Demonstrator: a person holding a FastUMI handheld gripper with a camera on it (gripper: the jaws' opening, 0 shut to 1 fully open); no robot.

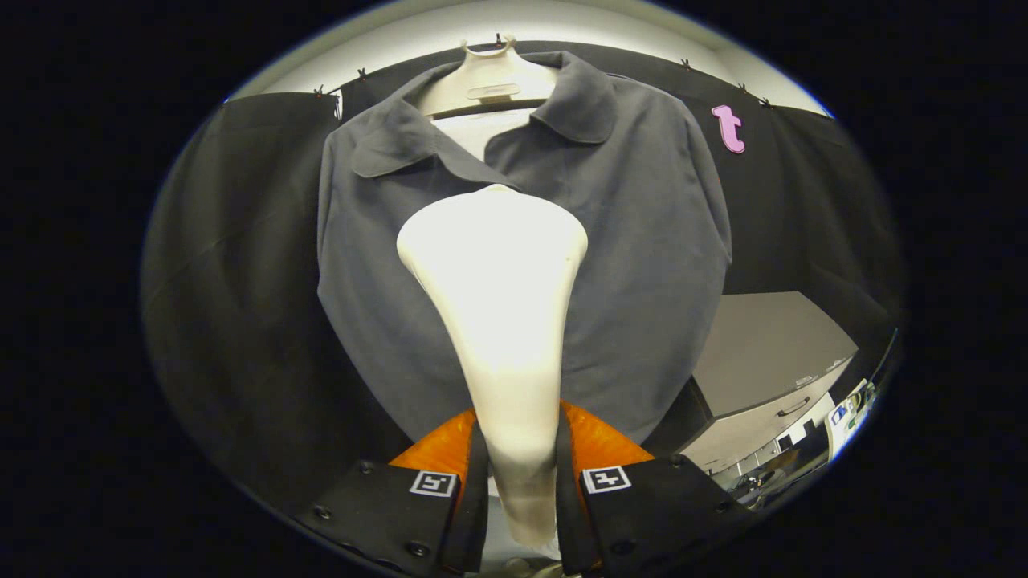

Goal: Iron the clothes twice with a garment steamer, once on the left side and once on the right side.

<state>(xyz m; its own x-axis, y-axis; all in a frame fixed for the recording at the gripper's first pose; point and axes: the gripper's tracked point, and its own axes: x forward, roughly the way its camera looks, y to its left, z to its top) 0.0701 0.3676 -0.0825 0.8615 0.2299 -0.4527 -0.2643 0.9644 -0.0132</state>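
The claw [518, 474] is clamped on the narrow handle of the garment steamer [498, 297], one finger pressing each side of it. The steamer widens upward into a broad head that stands in front of the chest of the shirt [642, 241], just below the open collar. Whether the head touches the cloth or hovers just off it is hard to judge from behind, since the head hides its own face and the placket under it.

The shirt hangs on a pale hanger [486, 80] against the dark booth wall. Its left and right panels spread well beyond the steamer head on both sides, leaving open cloth either way. The hem drops behind the fingers and is cut off. Beyond the shirt's right edge sits a grey cabinet [763, 361], close to the hem; past it, small objects are too distorted to make out.
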